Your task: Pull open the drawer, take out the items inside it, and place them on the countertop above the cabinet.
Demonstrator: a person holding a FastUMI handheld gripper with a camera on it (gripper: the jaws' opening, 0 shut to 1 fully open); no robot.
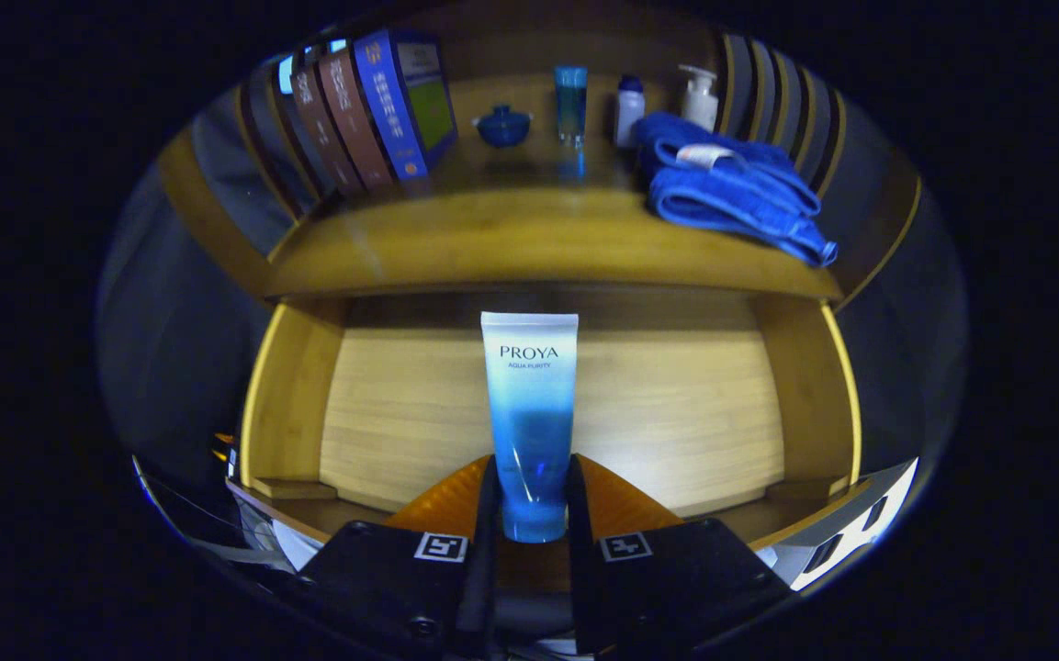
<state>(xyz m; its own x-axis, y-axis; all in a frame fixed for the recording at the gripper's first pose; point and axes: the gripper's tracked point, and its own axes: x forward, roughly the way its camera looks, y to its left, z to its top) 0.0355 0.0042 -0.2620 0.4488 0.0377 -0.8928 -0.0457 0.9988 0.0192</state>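
Observation:
A white-to-blue cosmetic tube (530,404) stands between my gripper's (534,482) fingers, which press on its lower blue end from both sides. The tube's cap end points toward me and its flat white end points away. Below and behind it lies the pulled-out wooden drawer (400,413), its pale floor bare around the tube. Above the drawer runs the wooden countertop (511,239) of the cabinet.
On the countertop lie a folded blue towel (731,188) at the right, leaning books (373,110) at the left, and a blue lidded bowl (503,126), a blue glass (571,101), a small bottle (628,108) and a pump bottle (700,96) along the back.

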